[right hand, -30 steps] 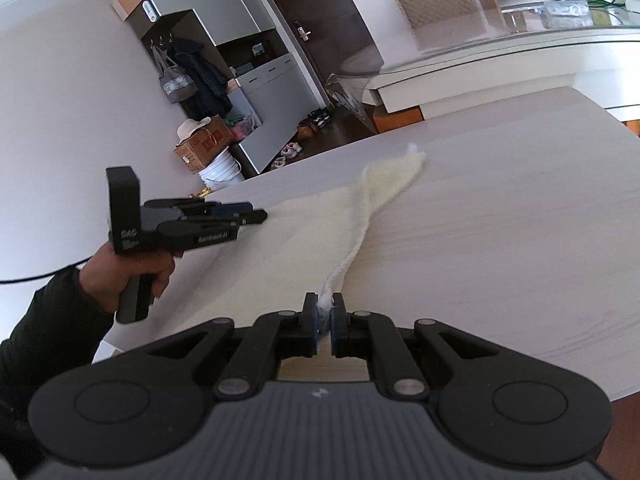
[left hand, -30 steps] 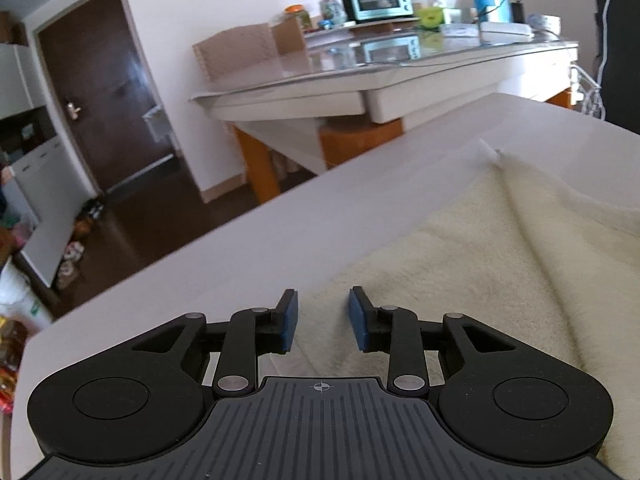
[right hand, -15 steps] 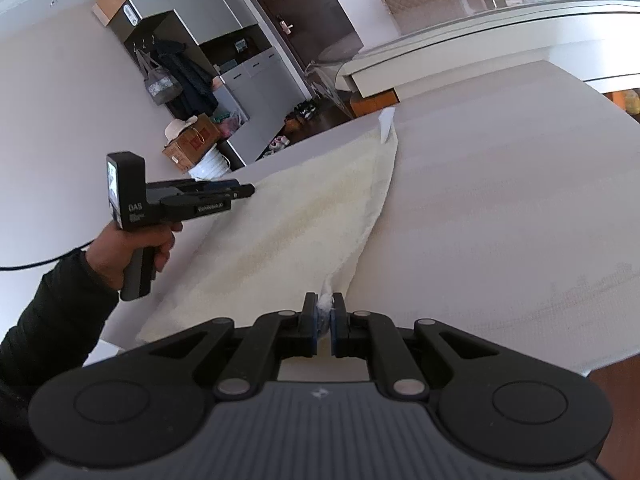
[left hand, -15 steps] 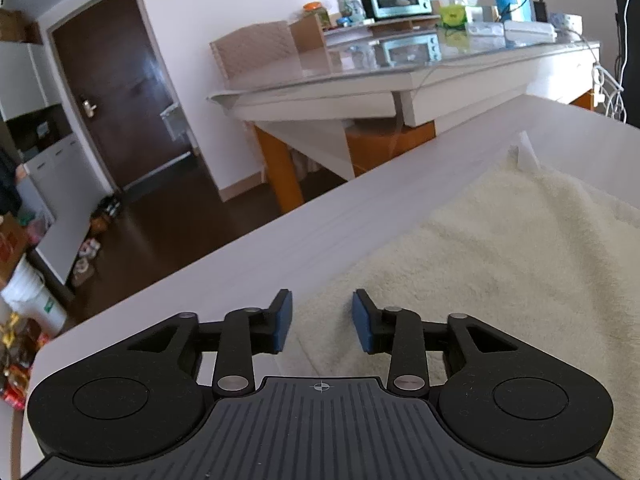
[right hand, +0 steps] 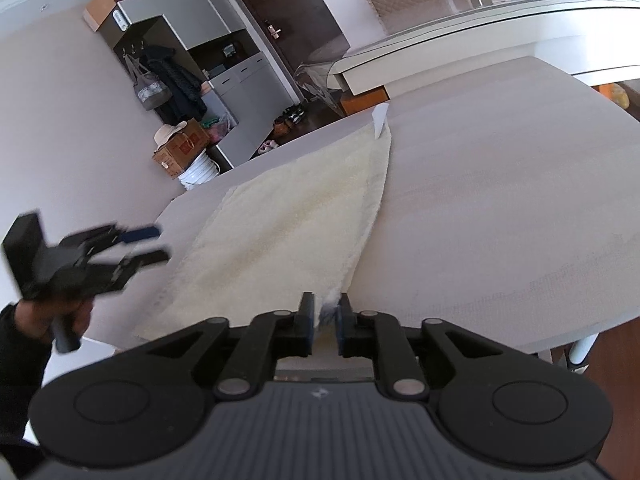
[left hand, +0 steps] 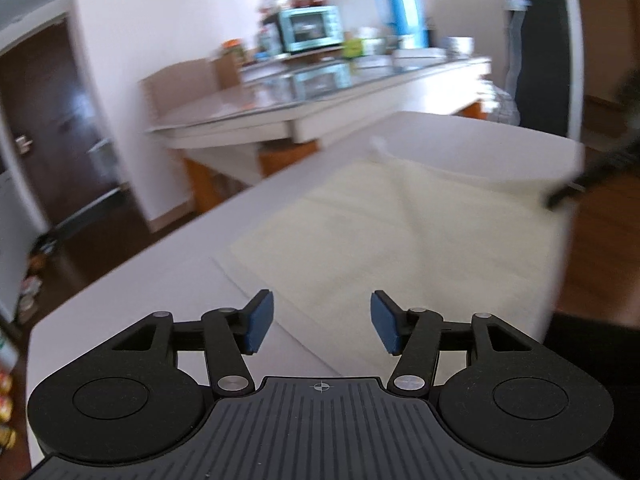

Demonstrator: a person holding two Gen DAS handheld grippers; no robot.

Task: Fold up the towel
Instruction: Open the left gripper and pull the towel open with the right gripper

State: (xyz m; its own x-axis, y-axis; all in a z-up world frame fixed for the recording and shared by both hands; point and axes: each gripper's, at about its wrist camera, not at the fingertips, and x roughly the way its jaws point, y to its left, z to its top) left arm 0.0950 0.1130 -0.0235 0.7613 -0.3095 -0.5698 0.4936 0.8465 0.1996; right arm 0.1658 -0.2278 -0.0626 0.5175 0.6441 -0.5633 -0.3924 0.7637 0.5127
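Note:
A cream towel [right hand: 288,232] lies spread flat on the white table [right hand: 500,200], with a white label [right hand: 379,120] at its far corner. My right gripper [right hand: 325,312] is at the towel's near corner. Its jaws are opening, and the corner tuft sits loosely between the pads. My left gripper [right hand: 156,245] hovers blurred off the towel's left edge, held by a hand in a dark sleeve [right hand: 24,344]. In the left wrist view the left gripper [left hand: 322,308] is open and still opening, with nothing between its blue pads [left hand: 258,322]. The towel [left hand: 400,240] lies ahead of it.
A second, glass-topped table [left hand: 280,108] stands beyond, carrying a toaster oven [left hand: 312,32] and a blue jug [left hand: 400,12]. A quilted chair [right hand: 404,0] stands near it. On the left are a grey cabinet [right hand: 240,92], cardboard boxes [right hand: 180,148] and a white bucket [right hand: 200,172].
The left gripper drew back off the towel's edge and its jaws spread wider. The right jaws parted slightly around the corner. The towel now lies flatter on the table.

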